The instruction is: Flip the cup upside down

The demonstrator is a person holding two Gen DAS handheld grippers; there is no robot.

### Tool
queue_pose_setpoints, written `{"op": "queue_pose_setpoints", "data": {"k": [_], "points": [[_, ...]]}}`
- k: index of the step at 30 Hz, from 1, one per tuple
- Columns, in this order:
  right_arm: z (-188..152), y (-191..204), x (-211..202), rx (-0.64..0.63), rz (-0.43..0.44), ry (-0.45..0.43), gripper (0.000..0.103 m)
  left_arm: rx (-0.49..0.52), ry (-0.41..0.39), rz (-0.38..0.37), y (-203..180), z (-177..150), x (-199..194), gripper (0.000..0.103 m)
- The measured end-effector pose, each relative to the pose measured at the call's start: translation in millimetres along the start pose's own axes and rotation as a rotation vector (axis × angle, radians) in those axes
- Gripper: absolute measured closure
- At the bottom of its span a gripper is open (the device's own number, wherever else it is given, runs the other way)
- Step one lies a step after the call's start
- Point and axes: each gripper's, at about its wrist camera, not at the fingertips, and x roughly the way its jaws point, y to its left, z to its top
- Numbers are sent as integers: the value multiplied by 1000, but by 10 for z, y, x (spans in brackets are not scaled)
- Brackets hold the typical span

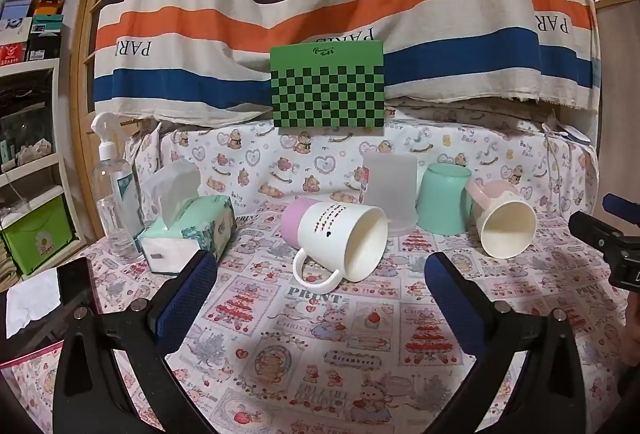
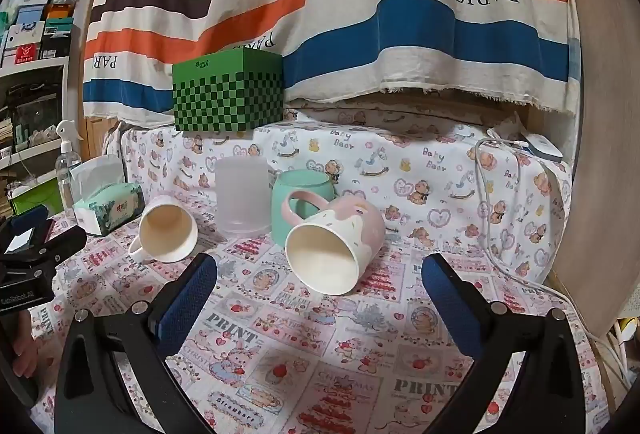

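A white mug with a purple base [image 1: 340, 234] lies on its side on the printed cloth, mouth toward me, handle down; it also shows in the right wrist view [image 2: 168, 228]. A pink and white mug [image 1: 505, 222] [image 2: 334, 246] also lies on its side. A frosted cup [image 1: 390, 194] [image 2: 242, 196] and a mint cup [image 1: 444, 200] [image 2: 298, 194] stand upside down behind them. My left gripper [image 1: 320, 286] is open and empty just short of the white mug. My right gripper [image 2: 320, 286] is open and empty just short of the pink mug.
A tissue box [image 1: 188, 238] and a spray bottle [image 1: 112, 190] stand at the left. A green checkered box [image 1: 328, 90] sits on the raised ledge behind. A white cable [image 2: 504, 226] and charger [image 2: 544, 148] lie at the right. The right gripper shows at the left view's edge [image 1: 608, 234].
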Motion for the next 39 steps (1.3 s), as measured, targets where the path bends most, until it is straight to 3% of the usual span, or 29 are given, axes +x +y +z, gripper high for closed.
{"op": "queue_pose_setpoints", "data": {"k": [39], "points": [[-15,1,-27,9,-13,-29,0,12,-14,-19,-29,6,-18,0]]}}
